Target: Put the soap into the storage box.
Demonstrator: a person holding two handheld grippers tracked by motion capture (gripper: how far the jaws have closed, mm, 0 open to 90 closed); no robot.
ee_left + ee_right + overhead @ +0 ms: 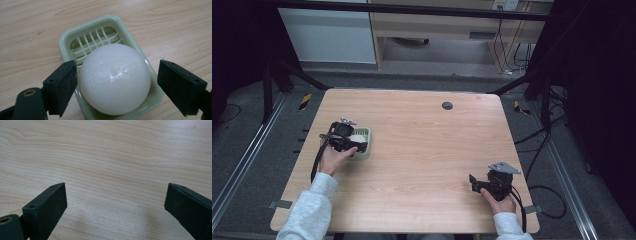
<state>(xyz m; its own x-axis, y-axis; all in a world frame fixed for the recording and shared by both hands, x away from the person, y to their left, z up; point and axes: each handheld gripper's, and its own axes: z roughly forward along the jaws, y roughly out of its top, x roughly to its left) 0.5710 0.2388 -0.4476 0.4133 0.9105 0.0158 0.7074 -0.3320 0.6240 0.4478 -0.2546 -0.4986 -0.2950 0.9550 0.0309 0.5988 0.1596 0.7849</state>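
The white ball (115, 78) sat in a small pale green tray (65, 40) with a slotted bottom, near the left edge of the desk (422, 150). The left gripper (116, 85) was right at it. Its jaws stood wide, one on each side of the ball, and the ball lay straight between them. One jaw looked like it was touching the ball or almost touching it, and the other had a small gap. The ball was round, so it had no long side to line up with. The tray was longer one way, and it ran away from the jaws, with its far end bare. In the high view the left gripper (346, 140) was on the tray (364, 145), while the right gripper (492, 182) was well apart, near the right front corner of the desk. Its jaws were wide too, with nothing in them, just bare wood below. The left hand (334, 159) was much nearer the ball. I could see no words or labels anywhere.
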